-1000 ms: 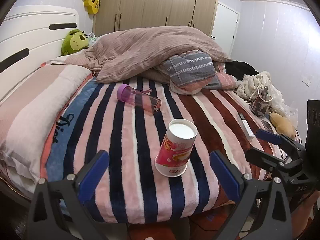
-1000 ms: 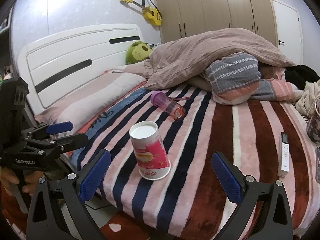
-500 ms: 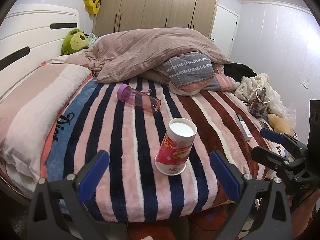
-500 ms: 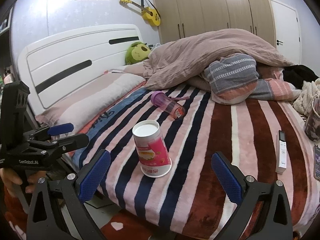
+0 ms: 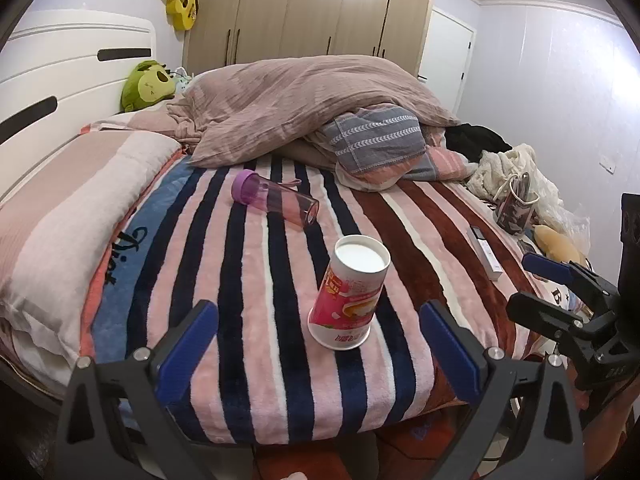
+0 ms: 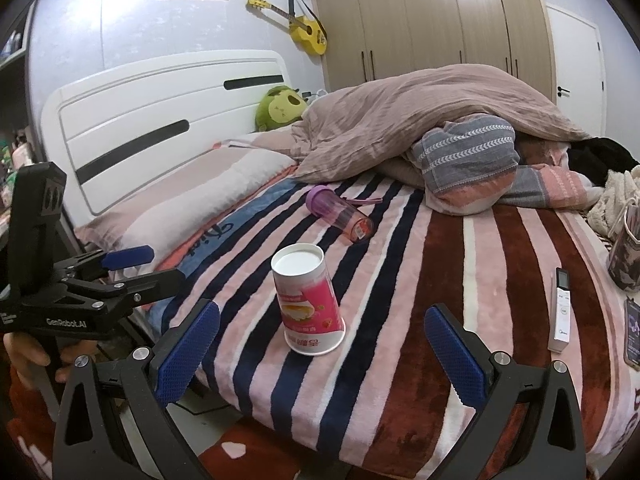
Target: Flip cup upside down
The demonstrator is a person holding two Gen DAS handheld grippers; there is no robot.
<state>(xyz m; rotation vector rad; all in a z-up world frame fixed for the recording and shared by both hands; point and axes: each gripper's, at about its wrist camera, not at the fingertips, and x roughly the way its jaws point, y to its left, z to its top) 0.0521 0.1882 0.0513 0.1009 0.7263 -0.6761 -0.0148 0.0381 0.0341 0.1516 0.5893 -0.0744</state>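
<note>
On blanket (image 5: 260,320): cup (image 5: 352,292) inverted, fingers (image 5: 188,344) apart.

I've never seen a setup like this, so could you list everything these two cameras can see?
paper cup: 1, pink and white, upside down on the striped blanket.
water bottle: 1, purple lid, lying behind the cup.
quilt: 1, dusty pink, heaped.
plush toy: 1, green, by the headboard.
ukulele: 1, yellow, on the wall.
remote control: 1, white, right of the cup.
wardrobe: 1, wooden, behind.
left gripper: open, empty.
right gripper: open, empty.
</note>
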